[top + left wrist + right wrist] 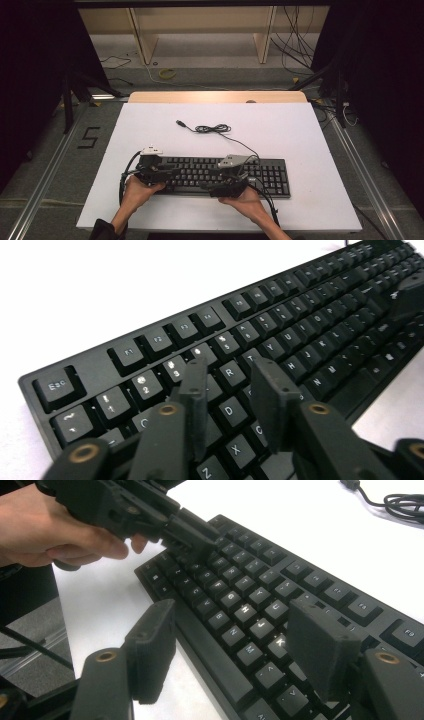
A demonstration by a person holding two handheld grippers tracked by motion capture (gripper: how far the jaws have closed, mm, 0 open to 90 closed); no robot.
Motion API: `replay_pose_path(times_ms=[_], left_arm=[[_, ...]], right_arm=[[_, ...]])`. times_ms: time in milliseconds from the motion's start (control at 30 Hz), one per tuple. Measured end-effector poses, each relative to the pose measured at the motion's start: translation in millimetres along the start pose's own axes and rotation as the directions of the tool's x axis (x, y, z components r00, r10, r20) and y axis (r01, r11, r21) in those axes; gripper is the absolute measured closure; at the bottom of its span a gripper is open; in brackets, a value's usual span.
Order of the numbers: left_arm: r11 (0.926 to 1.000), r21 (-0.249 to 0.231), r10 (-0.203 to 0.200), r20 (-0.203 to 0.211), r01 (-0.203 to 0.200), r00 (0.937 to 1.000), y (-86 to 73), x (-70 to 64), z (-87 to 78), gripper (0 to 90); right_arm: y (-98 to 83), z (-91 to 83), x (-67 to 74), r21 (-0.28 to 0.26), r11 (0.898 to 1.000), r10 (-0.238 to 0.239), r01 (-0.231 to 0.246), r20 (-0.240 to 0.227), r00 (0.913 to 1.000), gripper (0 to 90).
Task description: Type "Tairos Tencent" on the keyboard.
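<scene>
Hovering over the black keyboard [220, 175] — which lies at the table's [300, 130] six o'clock edge — both grippers have their jaws parted and grasp nothing: left gripper [235, 390] above the letter keys, right gripper [235, 645] astride the front edge. A careless dip could mash keys or shove the board off the near edge (my guess). From above, the loose cable [212, 129] coils at twelve o'clock; the left gripper view instead gives readable key legends.

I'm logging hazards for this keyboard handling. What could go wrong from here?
1. The left gripper hovers with parted jaws right over the black full-size keyboard; coming down, it might press or snag keys.
2. The right gripper straddles the keyboard's front edge; a one-sided lift may tilt it.
3. The loosely coiled black USB cable could drag or catch if the keyboard shifts.
</scene>
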State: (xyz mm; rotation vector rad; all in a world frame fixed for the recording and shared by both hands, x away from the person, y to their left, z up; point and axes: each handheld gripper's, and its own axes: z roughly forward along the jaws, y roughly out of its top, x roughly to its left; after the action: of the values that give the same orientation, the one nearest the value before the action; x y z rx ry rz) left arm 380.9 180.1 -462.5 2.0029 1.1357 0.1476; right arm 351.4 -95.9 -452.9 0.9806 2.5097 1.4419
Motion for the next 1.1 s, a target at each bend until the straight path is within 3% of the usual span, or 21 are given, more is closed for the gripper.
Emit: replay_pose_path(times_ms=[467, 1100], left_arm=[[0.9988, -0.046, -0.014, 0.027, 0.015, 0.9996, -4.8, 0.8, -11.0, 44.5], [0.9934, -0.115, 0.012, 0.046, -0.007, 0.9989, -11.4, -4.5, -22.3, 37.2]], right_arm=[[5.1, 10.4, 1.5, 0.015, 1.000, 0.003, -0.004, 0.019, 0.9998, 53.0], [11.0, 31.0, 2.3, 0.065, 0.998, -0.022, 0.021, 0.015, 0.9996, 86.1]])
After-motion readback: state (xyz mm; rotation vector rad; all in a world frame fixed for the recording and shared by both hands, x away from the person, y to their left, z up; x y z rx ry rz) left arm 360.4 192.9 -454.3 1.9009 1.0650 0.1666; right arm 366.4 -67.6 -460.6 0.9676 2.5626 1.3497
